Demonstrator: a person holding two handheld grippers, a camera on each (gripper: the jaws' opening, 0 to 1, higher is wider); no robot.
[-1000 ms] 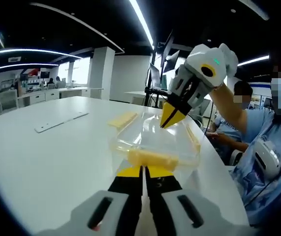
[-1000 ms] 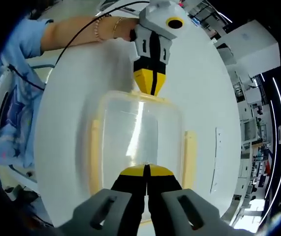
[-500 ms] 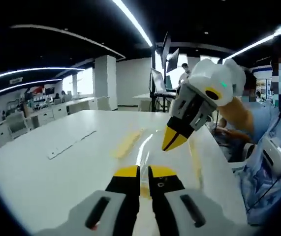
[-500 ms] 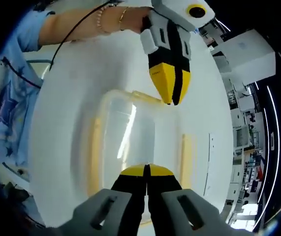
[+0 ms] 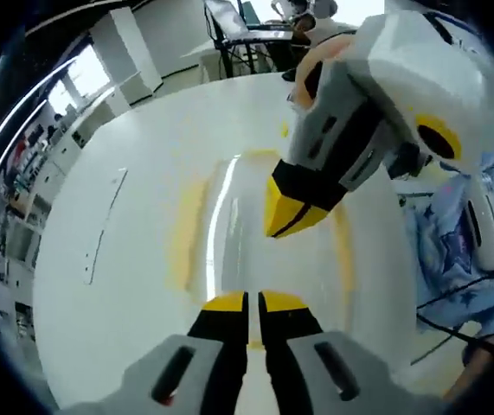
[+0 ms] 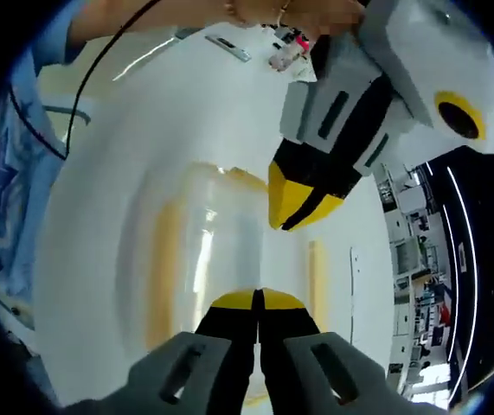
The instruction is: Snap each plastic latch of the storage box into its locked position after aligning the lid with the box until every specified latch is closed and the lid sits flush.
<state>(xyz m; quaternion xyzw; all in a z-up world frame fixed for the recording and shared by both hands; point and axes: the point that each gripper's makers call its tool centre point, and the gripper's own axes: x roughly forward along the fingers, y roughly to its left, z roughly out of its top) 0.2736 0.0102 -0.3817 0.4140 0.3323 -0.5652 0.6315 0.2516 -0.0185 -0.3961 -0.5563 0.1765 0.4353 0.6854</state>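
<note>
The clear storage box (image 5: 259,238) is sitting on the white table (image 5: 125,285), below both grippers, and its picture is blurred in the two views. In the left gripper view the left gripper (image 5: 253,303) is pointing down at the near end of the box with its jaws almost together and holding nothing, while the right gripper (image 5: 291,216) is hanging over the middle of the lid with its yellow tips together, also holding nothing. In the right gripper view the right gripper (image 6: 257,300) is showing its jaws together above the near end of the box (image 6: 221,251), and the left gripper (image 6: 303,203) is coming in from the far side. A yellow side latch (image 5: 186,238) is lying along one long edge and another side latch (image 5: 343,251) along the other edge; I cannot tell from the blur whether they are snapped down. For this step, I think it is best to first press the lid flat with one gripper, then push each latch down with the closed tips at its middle, so the lid is not sliding and the latch is clicking fully.
</note>
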